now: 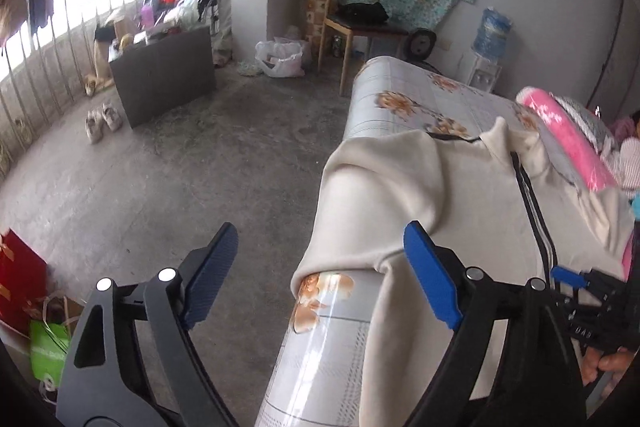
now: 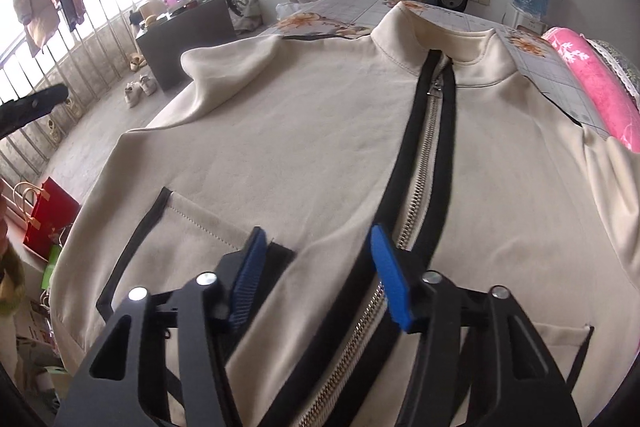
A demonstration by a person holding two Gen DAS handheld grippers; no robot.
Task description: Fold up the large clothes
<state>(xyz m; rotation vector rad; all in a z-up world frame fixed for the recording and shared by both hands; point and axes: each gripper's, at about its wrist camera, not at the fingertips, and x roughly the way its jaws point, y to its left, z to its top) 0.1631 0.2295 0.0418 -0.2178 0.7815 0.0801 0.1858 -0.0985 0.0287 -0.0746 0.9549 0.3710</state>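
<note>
A cream zip-up jacket (image 2: 304,147) with a black-edged zipper (image 2: 430,155) lies front up, spread flat on a table with a floral cloth (image 2: 332,23). My right gripper (image 2: 318,247) is open and empty, just above the jacket's lower front beside the zipper and a chest pocket (image 2: 200,227). In the left wrist view the jacket's left sleeve (image 1: 384,195) hangs over the table's left edge. My left gripper (image 1: 320,239) is open and empty, hovering over that sleeve at the table edge. The right gripper (image 1: 588,291) shows at that view's right edge.
A pink rolled blanket (image 2: 596,87) lies at the table's right side. On the concrete floor to the left are a dark box (image 1: 164,75), shoes (image 1: 102,119), a red bag (image 1: 20,279) and a green bag (image 1: 50,351). A wooden chair (image 1: 352,23) stands beyond the table.
</note>
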